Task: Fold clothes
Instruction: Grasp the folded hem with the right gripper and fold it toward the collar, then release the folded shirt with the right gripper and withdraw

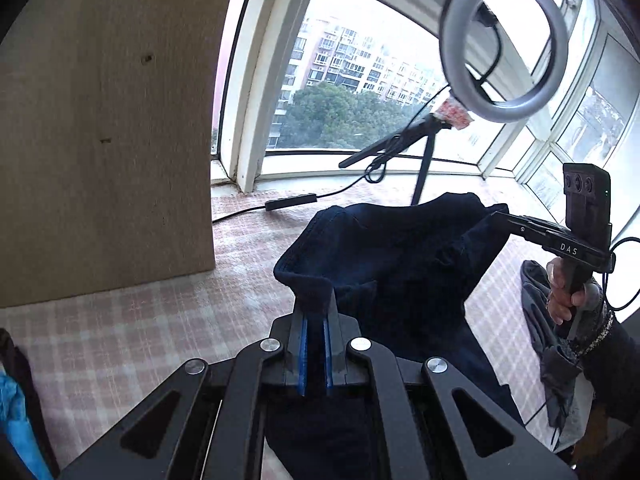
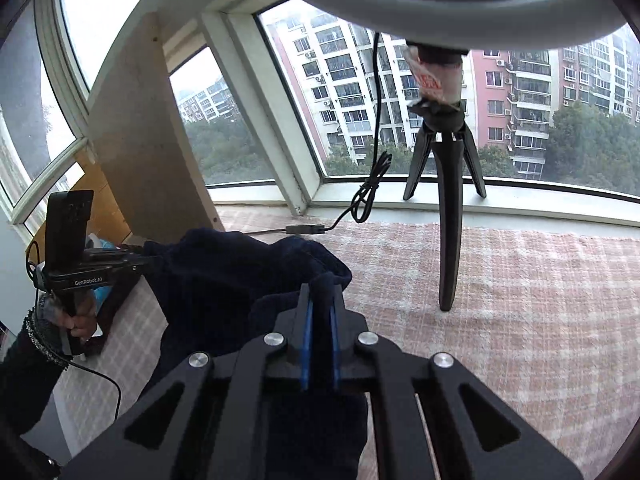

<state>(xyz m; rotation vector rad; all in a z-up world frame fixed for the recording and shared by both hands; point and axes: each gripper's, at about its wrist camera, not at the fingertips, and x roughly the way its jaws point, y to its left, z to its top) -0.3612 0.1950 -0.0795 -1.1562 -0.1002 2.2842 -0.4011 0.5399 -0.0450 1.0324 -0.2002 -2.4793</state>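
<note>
Both grippers clamped on a dark navy knit garment, held up off the bed.

The left gripper [image 1: 314, 300] has its blue-padded jaws closed on one hemmed edge of the dark navy knit garment [image 1: 400, 264]; the right gripper [image 2: 322, 294] pinches another edge the same way. The cloth hangs slack between them above the pink-and-white checked bedcover [image 2: 500, 280]. Beyond, a black tripod [image 2: 444, 200] with a grey ring light [image 1: 504, 46] stands near the bedcover's window edge.

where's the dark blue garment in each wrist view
Left wrist view: the dark blue garment hangs centre to right, its edge pinched at the bottom centre.
Right wrist view: the dark blue garment hangs centre-left, its edge pinched near the middle.
Shared landmark: the ring light tripod behind it.
</note>
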